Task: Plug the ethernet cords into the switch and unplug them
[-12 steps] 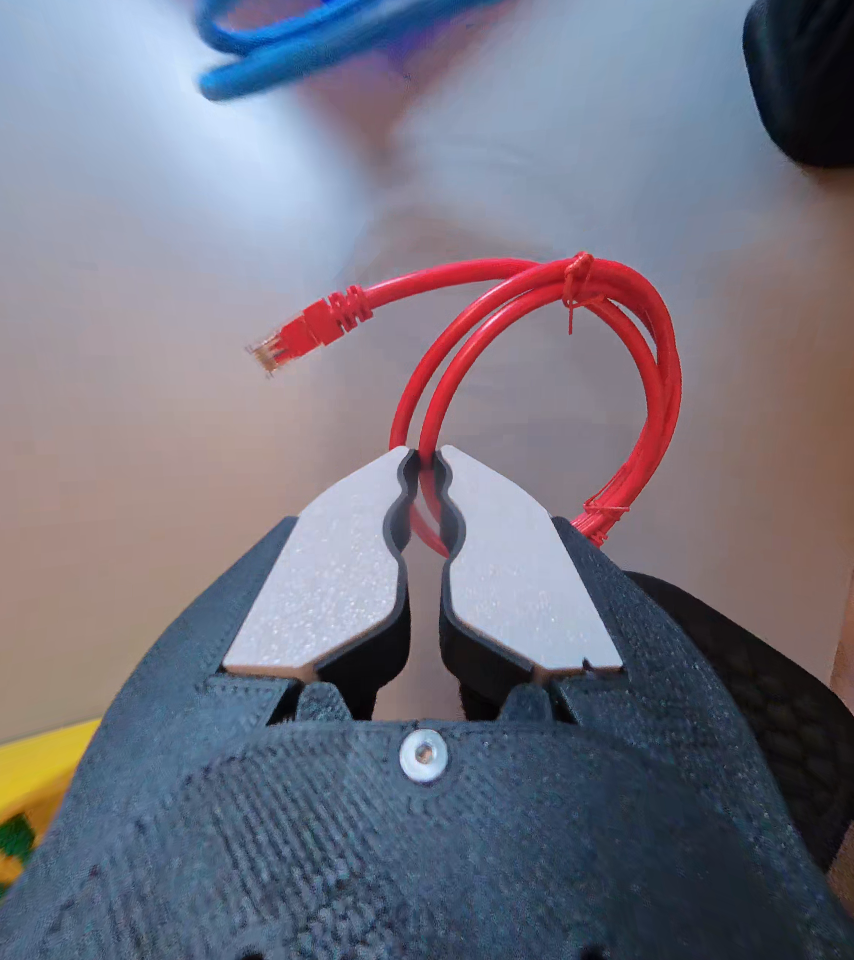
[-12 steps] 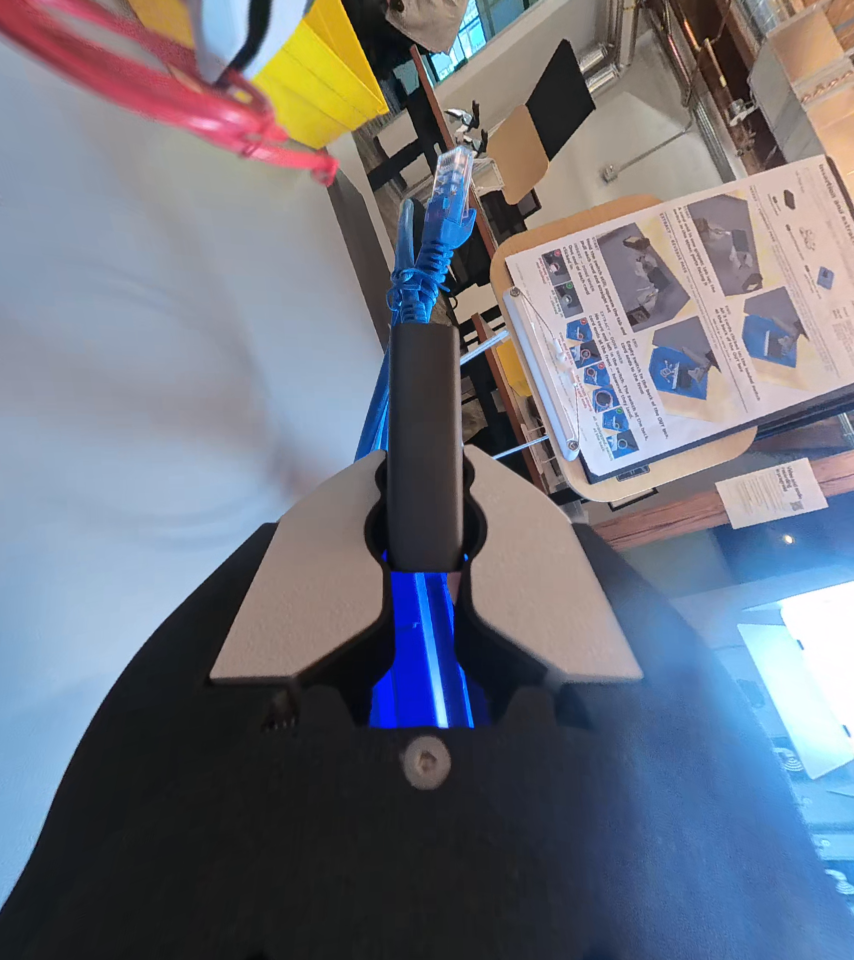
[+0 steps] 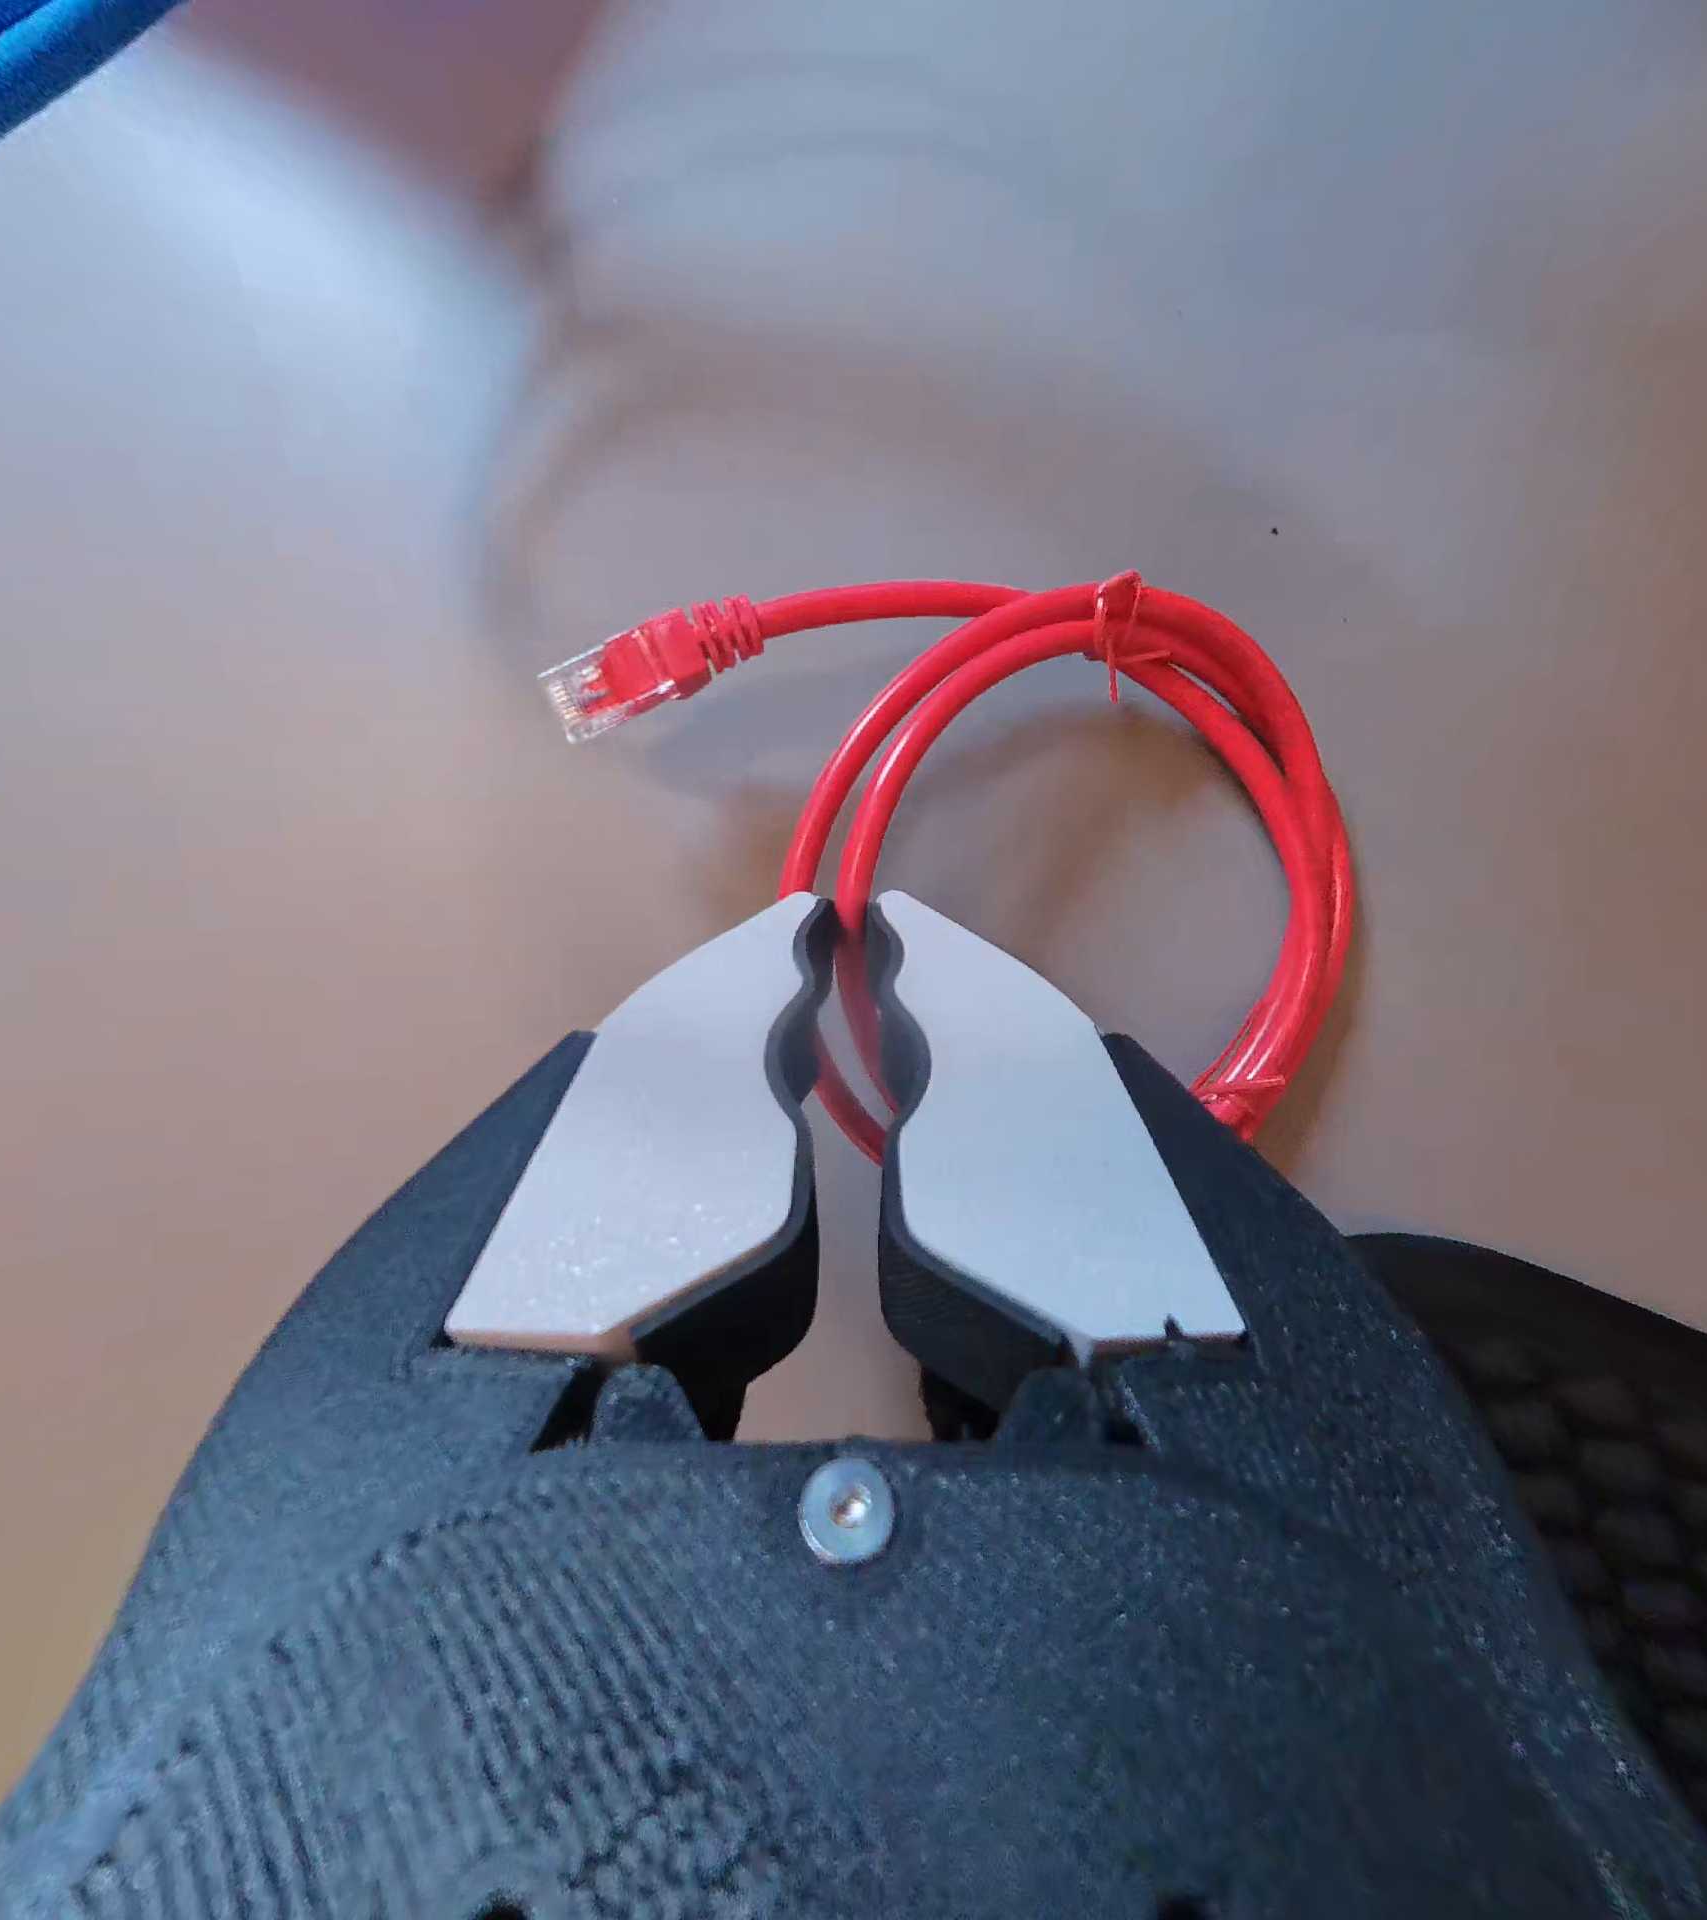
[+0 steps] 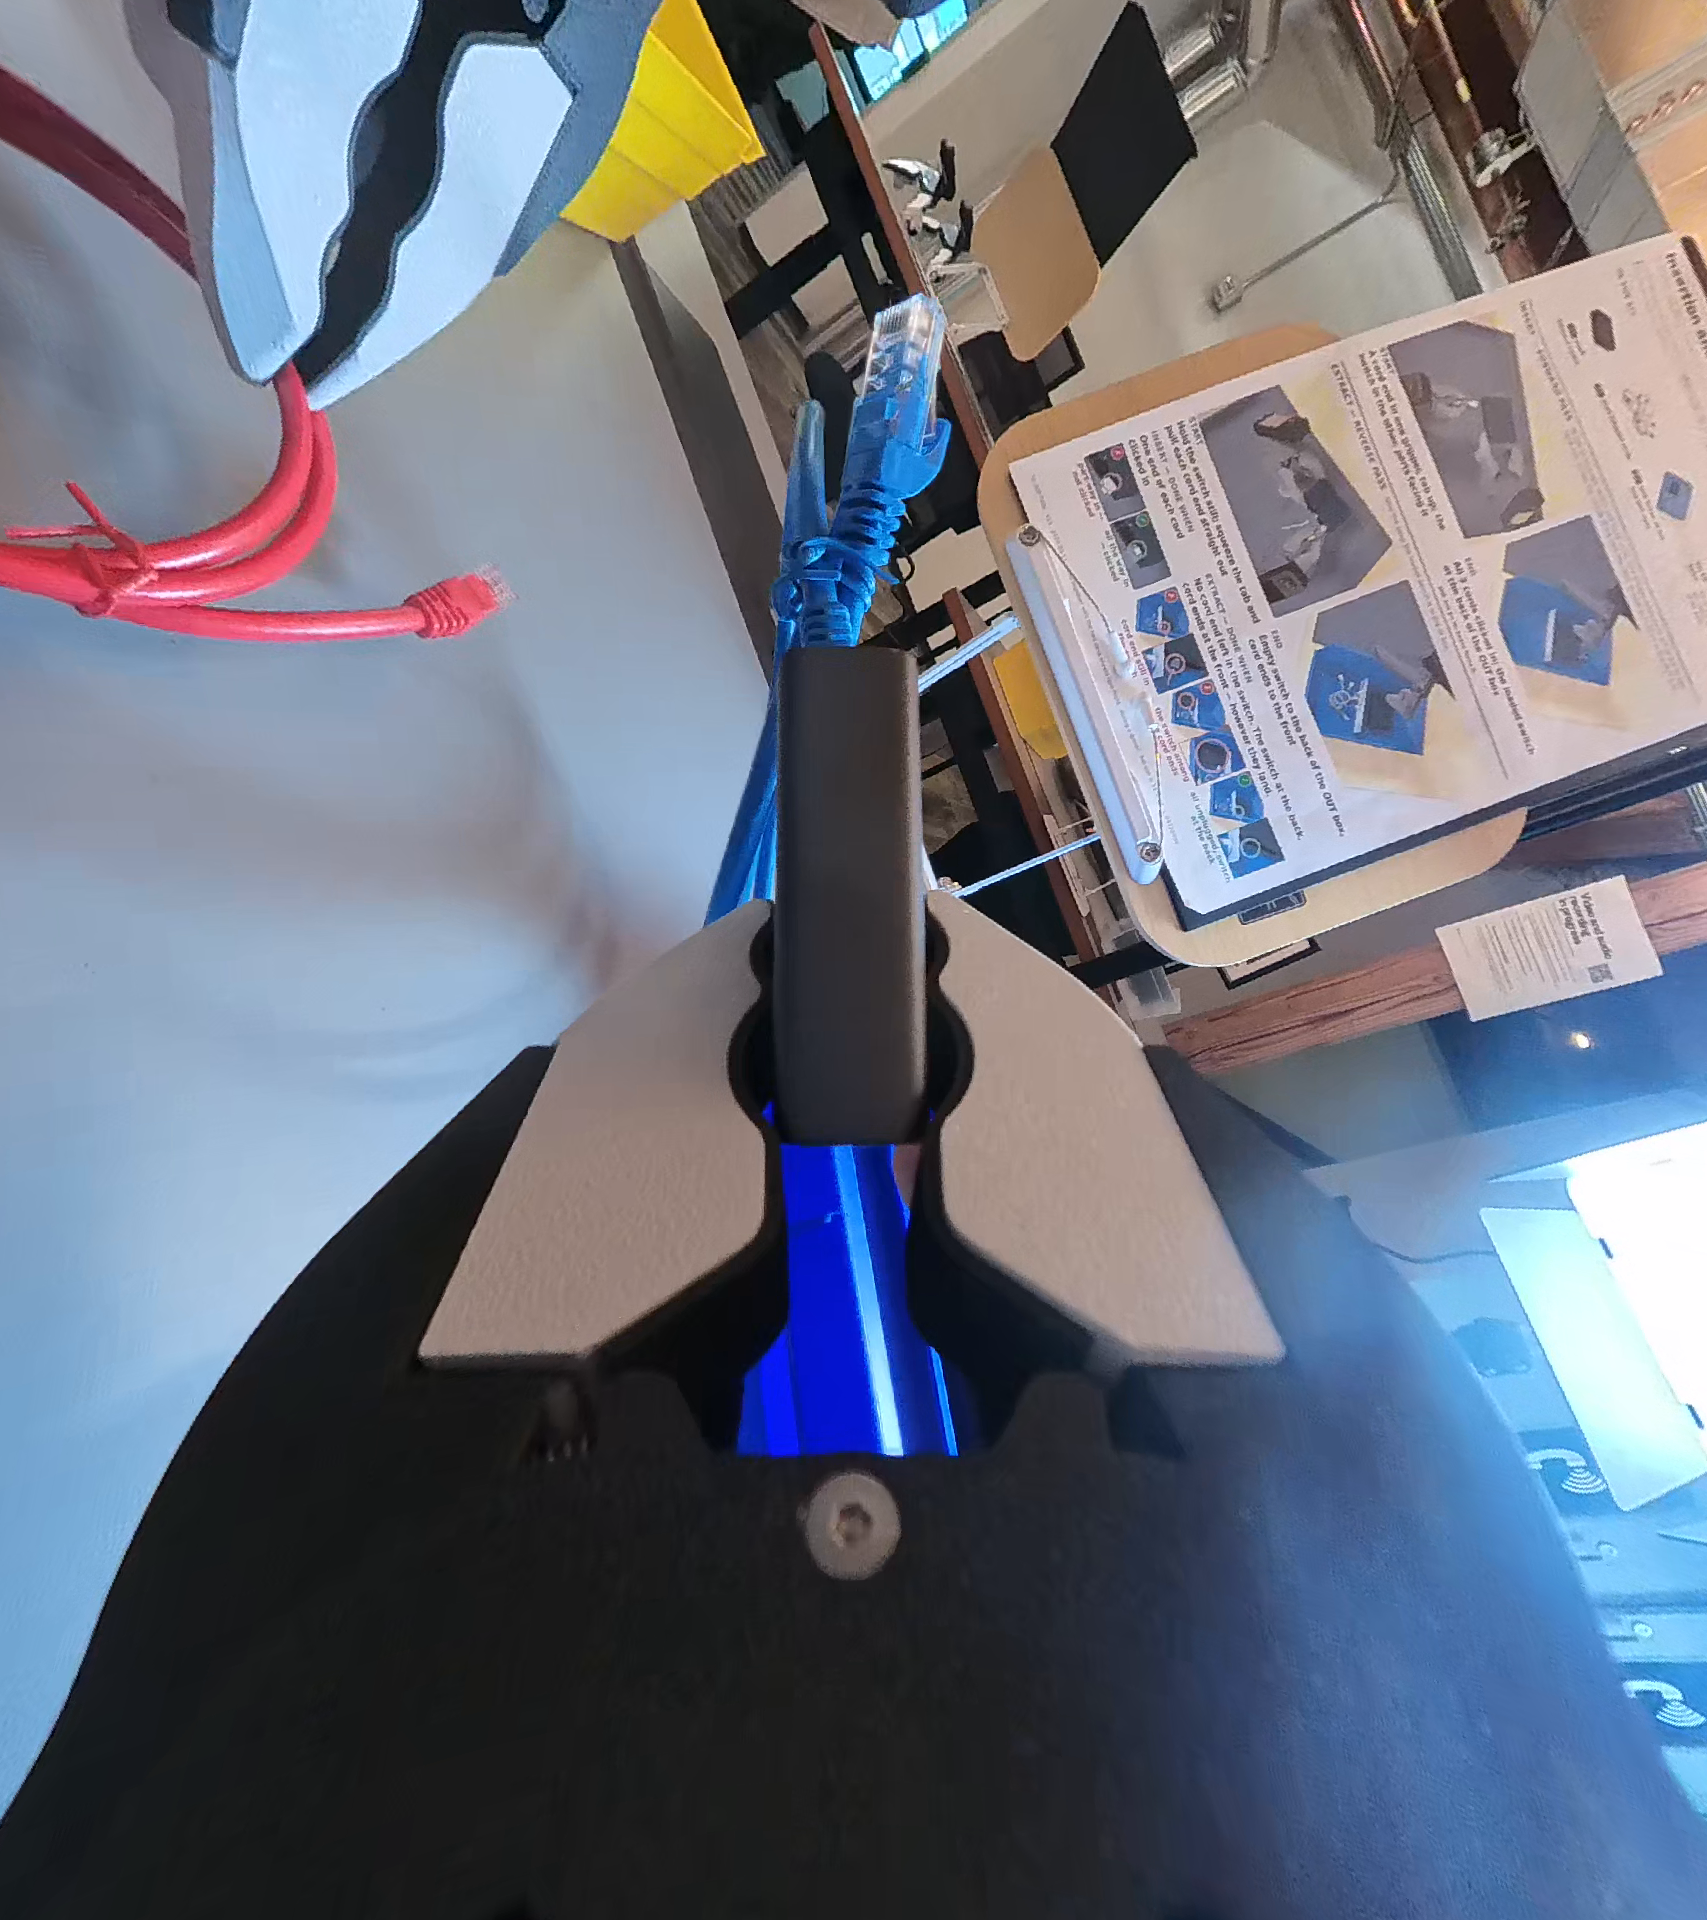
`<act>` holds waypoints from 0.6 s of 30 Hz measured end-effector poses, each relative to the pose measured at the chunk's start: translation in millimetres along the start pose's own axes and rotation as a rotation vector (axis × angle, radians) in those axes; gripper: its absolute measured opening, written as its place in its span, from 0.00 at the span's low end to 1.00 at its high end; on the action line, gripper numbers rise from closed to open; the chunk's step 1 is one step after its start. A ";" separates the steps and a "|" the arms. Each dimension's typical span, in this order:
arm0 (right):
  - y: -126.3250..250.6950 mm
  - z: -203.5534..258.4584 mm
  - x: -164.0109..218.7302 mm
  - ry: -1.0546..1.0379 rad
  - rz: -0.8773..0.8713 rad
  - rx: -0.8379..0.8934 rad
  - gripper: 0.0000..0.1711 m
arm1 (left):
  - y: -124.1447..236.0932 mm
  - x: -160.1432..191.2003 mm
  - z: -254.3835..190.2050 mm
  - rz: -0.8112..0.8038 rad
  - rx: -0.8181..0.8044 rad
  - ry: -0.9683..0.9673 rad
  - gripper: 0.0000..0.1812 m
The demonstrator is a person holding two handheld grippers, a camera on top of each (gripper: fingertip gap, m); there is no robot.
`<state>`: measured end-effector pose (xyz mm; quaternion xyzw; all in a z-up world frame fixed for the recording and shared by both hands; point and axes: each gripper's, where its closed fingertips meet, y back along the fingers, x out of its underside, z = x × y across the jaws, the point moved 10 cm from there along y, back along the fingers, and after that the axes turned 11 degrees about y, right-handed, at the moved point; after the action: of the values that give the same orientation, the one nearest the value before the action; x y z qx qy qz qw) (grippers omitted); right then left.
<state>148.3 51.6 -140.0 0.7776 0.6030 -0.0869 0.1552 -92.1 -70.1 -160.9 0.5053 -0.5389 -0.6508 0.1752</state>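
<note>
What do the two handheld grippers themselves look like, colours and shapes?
Both match. The left gripper has a black, coarsely textured printed body, one silver screw at its centre, and two fingers faced with flat, speckled light-grey plates whose inner edges are wavy and backed in black. The right gripper has the same black body, screw and grey plates. No sleeves or hands show.

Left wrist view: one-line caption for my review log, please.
Left tool shut on a tied red ethernet cord, its clear-tipped plug free above a pale table.
</note>
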 end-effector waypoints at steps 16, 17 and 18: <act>-2.8 0.4 3.1 -0.029 0.009 -0.013 0.13 | 11.7 44.9 -47.7 0.076 0.090 -0.345 0.23; -2.8 0.9 2.9 -0.025 0.012 -0.013 0.13 | 7.0 45.0 -49.0 0.101 0.069 -0.366 0.21; -2.6 1.1 2.6 -0.022 0.013 -0.013 0.13 | 3.0 44.5 -50.4 0.122 0.059 -0.374 0.17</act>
<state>146.5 54.1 -142.2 0.7797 0.5965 -0.0907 0.1674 -69.5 -132.0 -174.5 0.3470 -0.6105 -0.7055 0.0960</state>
